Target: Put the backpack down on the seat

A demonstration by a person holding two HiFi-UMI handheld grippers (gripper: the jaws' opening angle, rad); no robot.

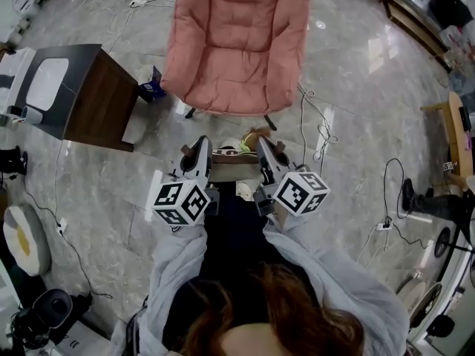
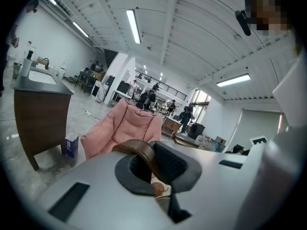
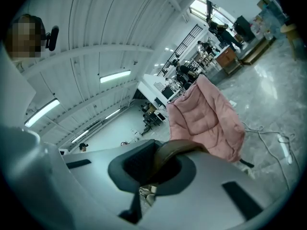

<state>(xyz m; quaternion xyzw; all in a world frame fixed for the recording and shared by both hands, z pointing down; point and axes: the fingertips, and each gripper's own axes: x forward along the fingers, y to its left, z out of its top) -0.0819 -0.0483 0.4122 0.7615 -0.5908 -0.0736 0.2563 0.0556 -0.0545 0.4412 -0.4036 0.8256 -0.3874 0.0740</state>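
Our left hand-held gripper [image 1: 198, 148] and right hand-held gripper [image 1: 264, 148] each pinch a brown strap [image 2: 139, 150] of the backpack [image 1: 234, 157], near the pink chair [image 1: 237, 43].

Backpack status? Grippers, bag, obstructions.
Both shut: left gripper on one brown strap, right gripper on the other. The backpack hangs between them, short of the pink chair, its seat bare.

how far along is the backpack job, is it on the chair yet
Done: the left tool and right tool are each shut on a brown strap, so the backpack is picked up and hangs between them. In hand: it is held in front of the pink chair, short of it. Left: carry it over the seat, which has nothing on it, lower it and let go.
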